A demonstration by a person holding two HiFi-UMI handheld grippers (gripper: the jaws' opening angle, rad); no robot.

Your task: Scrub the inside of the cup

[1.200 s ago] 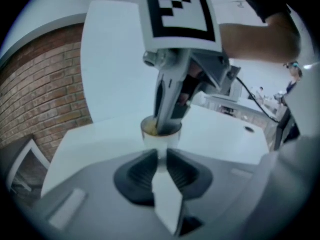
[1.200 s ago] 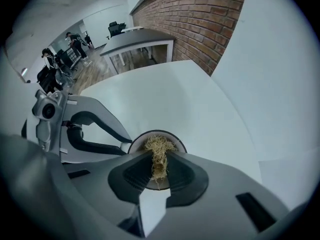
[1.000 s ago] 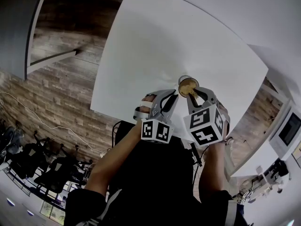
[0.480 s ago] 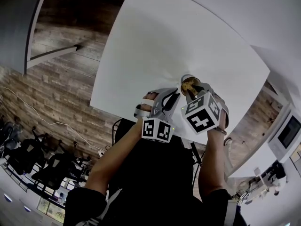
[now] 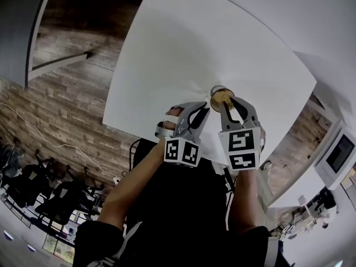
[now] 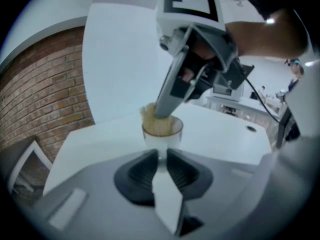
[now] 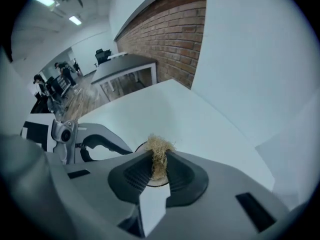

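A white table fills the middle of the head view, with wood-plank flooring around it and a brick wall behind it in both gripper views.

The cup stands upright on the table directly ahead of the left gripper. Its long axis runs vertically and its mouth faces up. It is small, with a clear wall and a round rim, and it narrows toward the bottom. Its lower part sits in the slim gap between the left jaws, which are drawn close and clamped on it. The rim rises just beyond the jaw tips.

The right gripper points steeply down from above the cup. Its jaws are pressed together on a scrubber, a straw-coloured wad of loose, wiry fibres. The wad is pinched between the pads, and a frayed tuft sticks out past the tips along the jaws' line. The tuft goes down through the cup's mouth and fills the inside just under the rim, showing tan through the clear wall. The right jaw tips touch the rim's far side, and the two grippers sit just beside each other.
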